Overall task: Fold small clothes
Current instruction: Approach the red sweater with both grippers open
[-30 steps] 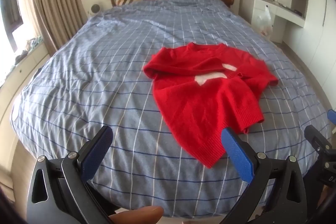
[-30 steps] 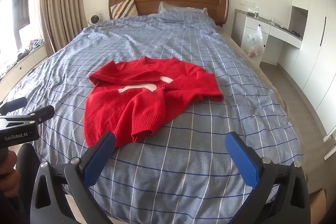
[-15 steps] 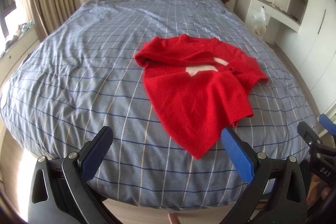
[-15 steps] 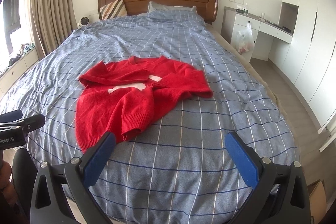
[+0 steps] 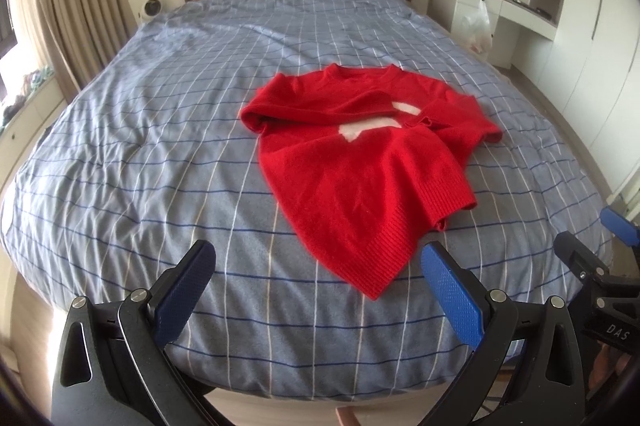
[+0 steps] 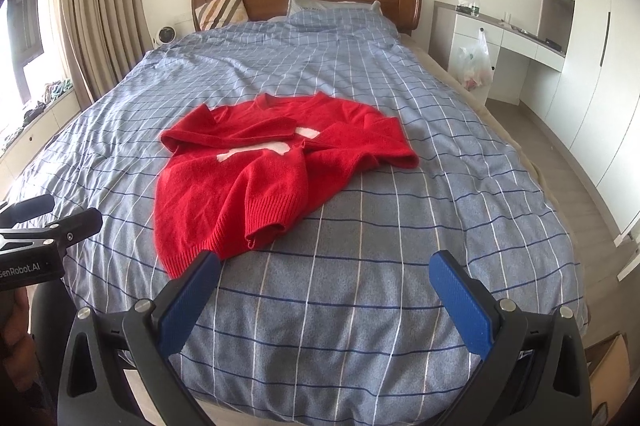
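Both hand-held grippers (image 5: 318, 284) (image 6: 326, 296) agape; red sweater's (image 5: 368, 162) sleeves bunched, indistinct.

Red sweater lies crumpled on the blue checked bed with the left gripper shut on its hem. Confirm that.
Not quite. The red sweater does lie crumpled on the bed, but the left wrist view shows the left gripper open, its fingers apart and short of the hem.

Bare checked duvet (image 6: 380, 266) on every side of the rumpled red sweater (image 6: 260, 178); nothing between it and either tongs
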Motion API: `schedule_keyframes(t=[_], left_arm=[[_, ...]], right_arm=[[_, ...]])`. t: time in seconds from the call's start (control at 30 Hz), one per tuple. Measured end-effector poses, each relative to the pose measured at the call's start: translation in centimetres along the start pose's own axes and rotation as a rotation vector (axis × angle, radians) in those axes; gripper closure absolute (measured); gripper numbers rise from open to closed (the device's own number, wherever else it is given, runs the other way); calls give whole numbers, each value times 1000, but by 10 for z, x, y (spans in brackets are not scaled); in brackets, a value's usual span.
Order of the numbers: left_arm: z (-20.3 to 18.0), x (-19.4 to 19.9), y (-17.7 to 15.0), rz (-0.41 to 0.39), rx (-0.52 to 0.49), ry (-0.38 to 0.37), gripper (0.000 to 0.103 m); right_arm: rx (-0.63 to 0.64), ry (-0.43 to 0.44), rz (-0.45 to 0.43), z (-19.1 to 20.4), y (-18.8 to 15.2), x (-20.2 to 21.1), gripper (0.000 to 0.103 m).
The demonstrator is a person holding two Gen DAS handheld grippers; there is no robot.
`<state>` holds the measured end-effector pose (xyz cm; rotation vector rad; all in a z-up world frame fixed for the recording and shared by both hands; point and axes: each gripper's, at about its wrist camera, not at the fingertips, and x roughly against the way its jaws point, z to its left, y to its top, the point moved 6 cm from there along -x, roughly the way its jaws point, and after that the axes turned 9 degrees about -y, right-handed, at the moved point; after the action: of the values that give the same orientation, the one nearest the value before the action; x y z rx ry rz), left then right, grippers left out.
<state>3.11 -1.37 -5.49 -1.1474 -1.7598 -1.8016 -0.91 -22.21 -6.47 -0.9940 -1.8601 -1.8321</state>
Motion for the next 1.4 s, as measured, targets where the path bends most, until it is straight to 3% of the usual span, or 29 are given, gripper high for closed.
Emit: schedule_keyframes(t=[0.1,0.2,0.47,0.73,1.07,1.4], left_arm=[[-3,-2,-1,16,-13,18,0],[-7,-4,-2,34,-9,-13,0],[-7,5,0,-4,6,-38,0],[-2,1,-3,7,37,-55,0],[-12,14,2,-44,1,-55,0],[-9,13,0,-28,8,-53,0]], right_arm=[[-15,-2,4,-5,-1,-1,0],[-20,-5,5,-6,0,0,0],[-7,0,5,-3,0,0,0],[1,3,7,1,-1,0,0],[-13,7,-5,-2,0,4,0],[-7,12,4,-2,-1,4,0]])
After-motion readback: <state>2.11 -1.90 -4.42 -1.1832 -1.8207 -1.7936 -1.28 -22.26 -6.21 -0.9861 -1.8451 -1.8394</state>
